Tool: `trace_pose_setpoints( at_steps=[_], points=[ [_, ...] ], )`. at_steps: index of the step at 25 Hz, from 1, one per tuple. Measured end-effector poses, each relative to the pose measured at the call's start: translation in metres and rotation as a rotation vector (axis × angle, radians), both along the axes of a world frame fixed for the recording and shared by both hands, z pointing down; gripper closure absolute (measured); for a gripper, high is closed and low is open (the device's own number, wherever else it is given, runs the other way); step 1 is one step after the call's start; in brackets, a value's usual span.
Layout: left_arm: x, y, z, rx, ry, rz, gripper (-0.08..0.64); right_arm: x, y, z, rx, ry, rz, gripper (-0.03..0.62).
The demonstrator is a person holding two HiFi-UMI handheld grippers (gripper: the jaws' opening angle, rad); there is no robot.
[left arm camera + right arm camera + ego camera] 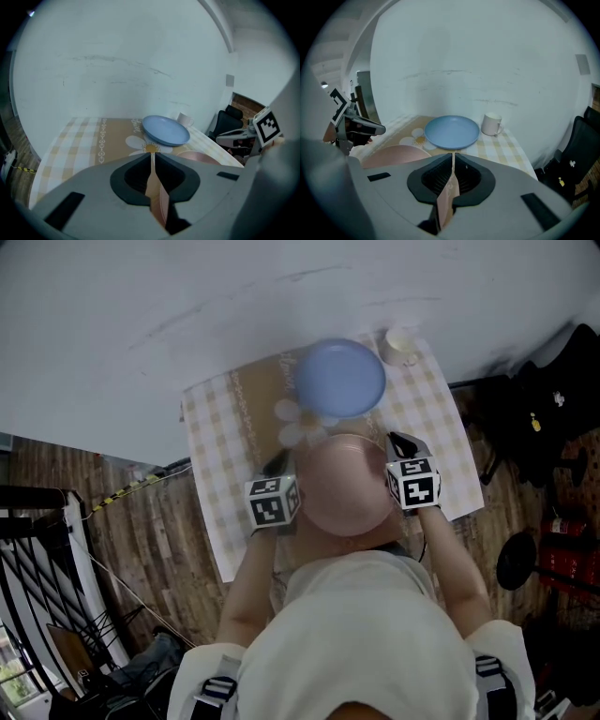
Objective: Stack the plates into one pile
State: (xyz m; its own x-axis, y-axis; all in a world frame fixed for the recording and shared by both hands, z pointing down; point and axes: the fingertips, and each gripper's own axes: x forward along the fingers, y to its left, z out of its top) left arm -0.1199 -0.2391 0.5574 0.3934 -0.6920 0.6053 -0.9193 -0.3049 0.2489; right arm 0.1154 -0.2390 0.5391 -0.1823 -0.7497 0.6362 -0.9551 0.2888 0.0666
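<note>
A pink plate (345,486) hangs over the near part of the table, held by its rim on both sides. My left gripper (281,465) is shut on the plate's left rim, and the pink edge shows pinched between the jaws of the left gripper (153,158). My right gripper (398,442) is shut on the right rim, which shows the same way between the jaws of the right gripper (453,163). A blue plate (339,378) lies flat on the cloth beyond the pink one, apart from it. It also shows as the blue plate (165,130) and the blue plate (451,131).
A checked tablecloth (220,427) with a flower print covers the small table, which stands against a white wall. A white mug (401,341) stands at the far right corner, close to the blue plate. Black bags and a chair (544,409) sit on the wooden floor to the right.
</note>
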Motion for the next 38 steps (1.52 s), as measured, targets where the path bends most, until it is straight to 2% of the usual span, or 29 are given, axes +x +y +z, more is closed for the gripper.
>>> trace_pose_setpoints(
  at_steps=[11,18,27,32,38],
  points=[
    [0.014,-0.054,-0.008,0.017,-0.023,-0.096,0.535,0.020,-0.063,-0.005,0.019,0.004,-0.125,0.580],
    [0.031,-0.085,-0.008,0.030,-0.029,-0.106,0.535,0.029,-0.099,0.001,0.015,0.008,-0.171,0.580],
    [0.048,-0.127,-0.003,0.030,-0.045,-0.098,0.535,0.043,-0.141,0.015,0.002,0.011,-0.180,0.578],
    [0.056,-0.144,0.006,0.012,-0.026,-0.100,0.533,0.046,-0.158,0.022,-0.007,0.002,-0.181,0.578],
    [0.056,-0.155,0.022,-0.022,-0.031,-0.119,0.473,0.047,-0.171,0.033,-0.026,-0.012,-0.177,0.567]
  ],
)
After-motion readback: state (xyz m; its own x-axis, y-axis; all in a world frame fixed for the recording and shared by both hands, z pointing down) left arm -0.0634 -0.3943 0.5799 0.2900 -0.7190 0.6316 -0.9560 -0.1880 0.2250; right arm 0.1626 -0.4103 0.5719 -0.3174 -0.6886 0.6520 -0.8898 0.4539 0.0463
